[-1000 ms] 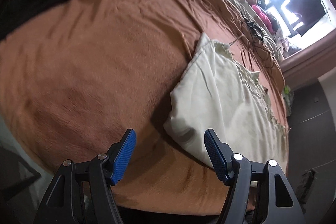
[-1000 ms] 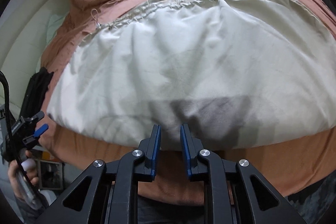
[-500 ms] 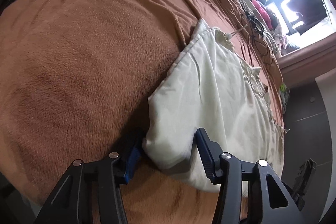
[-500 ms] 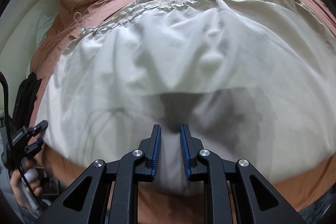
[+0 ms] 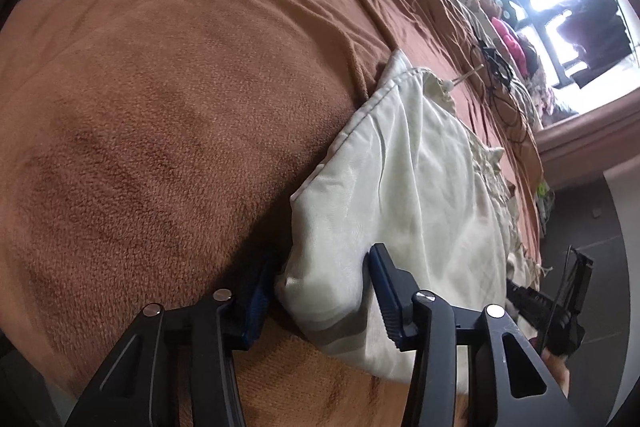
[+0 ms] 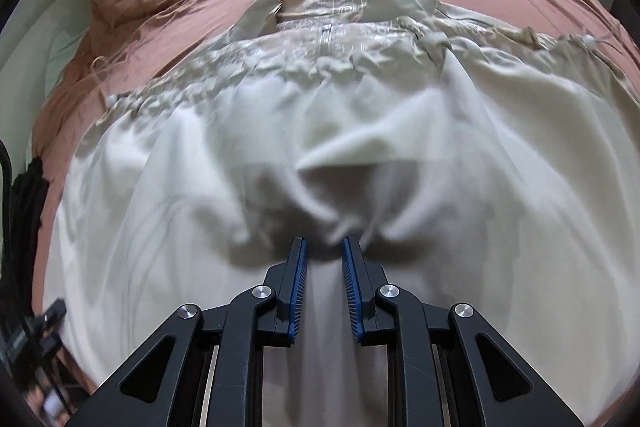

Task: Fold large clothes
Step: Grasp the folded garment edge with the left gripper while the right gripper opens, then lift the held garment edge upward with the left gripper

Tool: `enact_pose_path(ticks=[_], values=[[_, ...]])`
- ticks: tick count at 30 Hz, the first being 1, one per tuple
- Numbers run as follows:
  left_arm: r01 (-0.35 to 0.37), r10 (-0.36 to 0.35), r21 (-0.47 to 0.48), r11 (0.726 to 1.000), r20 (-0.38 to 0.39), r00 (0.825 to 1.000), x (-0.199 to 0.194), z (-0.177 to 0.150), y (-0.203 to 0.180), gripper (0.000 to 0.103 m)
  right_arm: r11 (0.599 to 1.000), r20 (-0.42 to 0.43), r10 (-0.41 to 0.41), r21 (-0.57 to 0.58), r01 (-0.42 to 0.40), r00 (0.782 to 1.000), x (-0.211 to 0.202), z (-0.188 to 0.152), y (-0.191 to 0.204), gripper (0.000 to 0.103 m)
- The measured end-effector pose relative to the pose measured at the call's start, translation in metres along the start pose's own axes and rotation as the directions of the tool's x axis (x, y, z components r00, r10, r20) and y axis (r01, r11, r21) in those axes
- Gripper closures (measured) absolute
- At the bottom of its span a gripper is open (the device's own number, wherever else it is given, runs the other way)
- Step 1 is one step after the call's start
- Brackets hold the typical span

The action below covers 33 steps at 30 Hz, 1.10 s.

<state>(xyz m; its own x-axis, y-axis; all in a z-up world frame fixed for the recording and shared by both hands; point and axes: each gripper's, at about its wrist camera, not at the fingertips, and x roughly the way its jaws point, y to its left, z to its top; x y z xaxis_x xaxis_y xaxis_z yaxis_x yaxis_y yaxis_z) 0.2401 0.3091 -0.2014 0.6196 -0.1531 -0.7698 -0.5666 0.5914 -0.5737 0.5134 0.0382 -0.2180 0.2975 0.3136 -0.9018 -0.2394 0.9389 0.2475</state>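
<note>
Left tongs (image 5: 324, 291): jaws have just been closing around the near corner of the cream garment (image 5: 408, 187), corner bunched between the pads; left pad half buried against the brown blanket (image 5: 160, 131), right pad on top of the cloth. Not sure they're pressing yet. Risk: left pad snags blanket pile along with the corner, so the lift drags bedding too. Or the bite is only the top layer and the corner peels out. Right tongs (image 6: 324, 263): nearly pressed together, pinching a gathered ridge of garment mid-hem, folds radiating from the tips. Garment lies spread on the bed ahead of both tongs, collar at the far end. Risk here: pinch is narrow and the cloth looks slick, so it could slip under pull. Uneven grips left vs right would likely give a skewed fold line.
</note>
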Motion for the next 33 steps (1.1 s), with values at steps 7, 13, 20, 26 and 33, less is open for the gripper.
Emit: enact_pose_path(ticks=[7, 13, 20, 26, 33], values=[[-0.045, 0.045, -0.021, 0.999, 0.022, 0.999, -0.001, -0.004, -0.003, 0.061, 1.000, 0.023, -0.026, -0.015, 0.026, 0.999, 0.016, 0.031, 0.000, 0.084], [-0.044, 0.045, -0.054, 0.998, 0.022, 0.999, -0.001, -0.005, -0.006, 0.081, 1.000, 0.029, 0.004, -0.003, -0.004, 1.000, 0.029, 0.060, -0.006, 0.084], [0.036, -0.033, -0.050, 0.998, 0.069, 0.997, -0.029, -0.002, -0.021, 0.085, 0.998, 0.070, 0.069, -0.001, -0.069, 0.995, -0.021, 0.047, -0.014, 0.084], [0.115, -0.114, -0.010, 0.993, 0.094, 0.989, -0.052, 0.002, -0.048, 0.086, 0.992, 0.089, 0.126, -0.020, -0.125, 0.988, -0.065, -0.002, -0.009, 0.084], [0.182, -0.188, 0.062, 0.981, 0.109, 0.976, -0.074, 0.006, -0.096, 0.088, 0.989, 0.053, 0.148, -0.015, -0.148, 0.988, -0.079, -0.053, -0.013, 0.084]])
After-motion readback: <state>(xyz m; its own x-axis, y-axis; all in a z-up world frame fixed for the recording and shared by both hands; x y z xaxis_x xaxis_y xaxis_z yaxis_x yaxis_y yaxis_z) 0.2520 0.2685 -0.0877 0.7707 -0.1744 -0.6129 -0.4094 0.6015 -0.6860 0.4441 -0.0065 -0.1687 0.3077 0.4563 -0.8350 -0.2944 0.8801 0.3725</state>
